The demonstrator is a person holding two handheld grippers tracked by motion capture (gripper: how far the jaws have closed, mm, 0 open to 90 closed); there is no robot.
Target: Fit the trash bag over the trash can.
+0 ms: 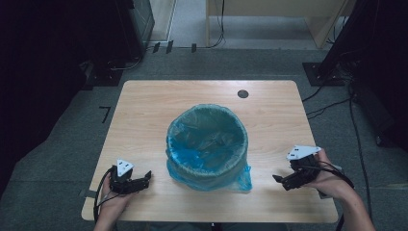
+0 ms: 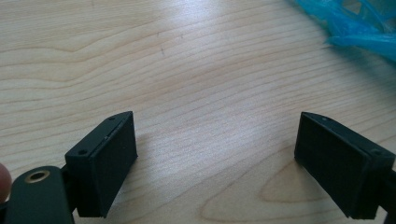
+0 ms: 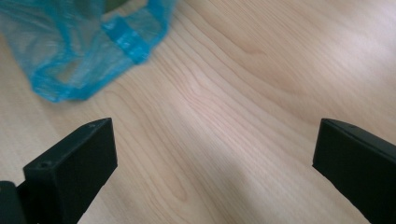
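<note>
At the near edge of the pale wood-grain table (image 1: 144, 101), the person's left hand (image 1: 111, 204) holds the left gripper (image 1: 144, 179) low over the surface, its jaws spread wide with bare wood between them. On the other side, the right gripper (image 1: 278, 180) is likewise spread apart and empty, pointing inward. Between them, well apart from both, stands the round bin lined with a translucent blue plastic bag (image 1: 207, 144), a loose corner of the bag spilling onto the tabletop near the right gripper. Beyond it a dark round grommet hole (image 1: 243, 94) marks the far edge. Grey carpet (image 1: 240, 62), black cables (image 1: 332, 103) and dark equipment stands surround the table.
</note>
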